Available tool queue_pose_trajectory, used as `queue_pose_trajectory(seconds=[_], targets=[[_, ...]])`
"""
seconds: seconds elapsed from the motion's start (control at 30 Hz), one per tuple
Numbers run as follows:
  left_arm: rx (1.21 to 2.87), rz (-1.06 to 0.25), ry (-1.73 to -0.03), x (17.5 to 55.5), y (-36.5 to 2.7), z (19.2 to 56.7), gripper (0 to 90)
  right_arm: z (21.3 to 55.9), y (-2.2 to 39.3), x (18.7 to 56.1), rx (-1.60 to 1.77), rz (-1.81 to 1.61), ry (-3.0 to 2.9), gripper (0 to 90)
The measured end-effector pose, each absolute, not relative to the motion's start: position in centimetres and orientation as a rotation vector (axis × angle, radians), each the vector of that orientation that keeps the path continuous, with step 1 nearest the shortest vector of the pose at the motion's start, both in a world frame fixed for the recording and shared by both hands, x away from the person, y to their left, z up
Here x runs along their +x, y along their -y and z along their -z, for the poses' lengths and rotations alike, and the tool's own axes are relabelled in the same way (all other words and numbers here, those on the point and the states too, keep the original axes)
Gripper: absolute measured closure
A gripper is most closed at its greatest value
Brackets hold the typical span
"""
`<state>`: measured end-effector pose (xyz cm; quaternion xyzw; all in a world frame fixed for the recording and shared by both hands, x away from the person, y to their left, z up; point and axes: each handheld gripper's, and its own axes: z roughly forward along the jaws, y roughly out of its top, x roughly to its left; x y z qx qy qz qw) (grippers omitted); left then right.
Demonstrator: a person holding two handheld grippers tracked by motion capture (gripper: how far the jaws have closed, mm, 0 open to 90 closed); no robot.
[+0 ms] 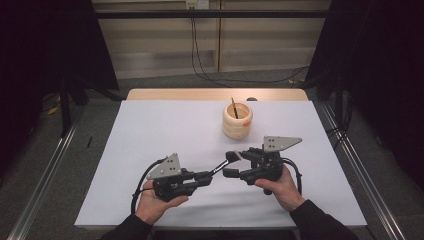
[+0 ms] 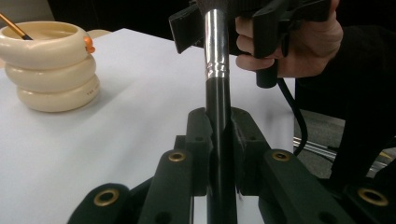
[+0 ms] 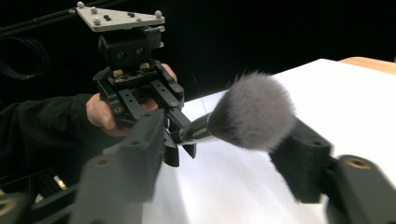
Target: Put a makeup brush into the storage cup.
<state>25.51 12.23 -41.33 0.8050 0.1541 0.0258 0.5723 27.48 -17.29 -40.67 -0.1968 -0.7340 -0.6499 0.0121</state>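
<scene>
While the left gripper [image 1: 210, 175] has its jaws clamped tight on the black handle of the makeup brush [image 1: 223, 163], the brush points across toward the right gripper [image 1: 230, 163]. Its 2 jaws stand abt half open either side of the grey bristle head [image 3: 253, 111]; can't tell if the pads touch it. Both grippers are held just above the white table [image 1: 165, 125], near its front edge. Farther back stands a cream ringed holder [image 1: 237, 120] w/ a thin stick [image 1: 234, 107] in it.
</scene>
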Motion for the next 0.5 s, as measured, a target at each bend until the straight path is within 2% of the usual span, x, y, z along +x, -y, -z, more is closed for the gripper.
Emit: queue_pose_trajectory(seconds=[0.5], targets=[[1.9,-0.04,-0.356,25.7,-12.04,41.84,79.3,40.77,17.48,27.7,-0.592,2.007,2.27,62.7]])
